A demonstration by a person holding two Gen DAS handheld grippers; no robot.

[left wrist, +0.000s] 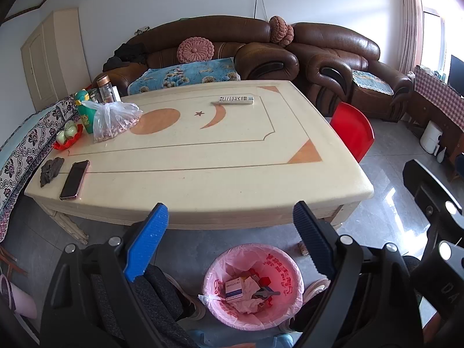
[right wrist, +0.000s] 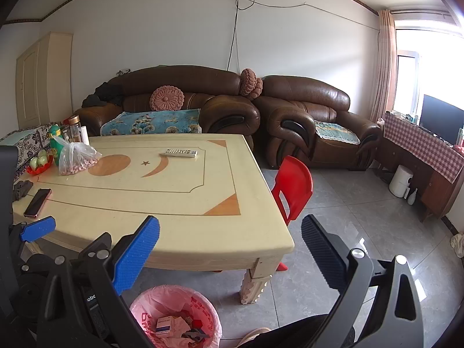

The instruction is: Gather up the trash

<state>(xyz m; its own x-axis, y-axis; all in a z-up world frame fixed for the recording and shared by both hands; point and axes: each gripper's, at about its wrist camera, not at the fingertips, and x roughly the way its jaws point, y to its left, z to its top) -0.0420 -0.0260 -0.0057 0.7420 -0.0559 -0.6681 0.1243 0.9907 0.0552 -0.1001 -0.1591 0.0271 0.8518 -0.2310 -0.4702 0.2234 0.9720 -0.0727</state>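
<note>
Left wrist view, left gripper and right gripper released, upright trash bin mouth up

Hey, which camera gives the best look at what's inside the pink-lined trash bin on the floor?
The left wrist view: it looks almost straight down into the pink-lined trash bin, showing a small box and crumpled paper. The right wrist view catches the bin at its bottom edge, cut off and partly behind the right gripper.

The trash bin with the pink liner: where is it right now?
The trash bin stands on the floor just in front of the table's near edge, low in both wrist views, between the open left gripper's fingers in the left view.
</note>
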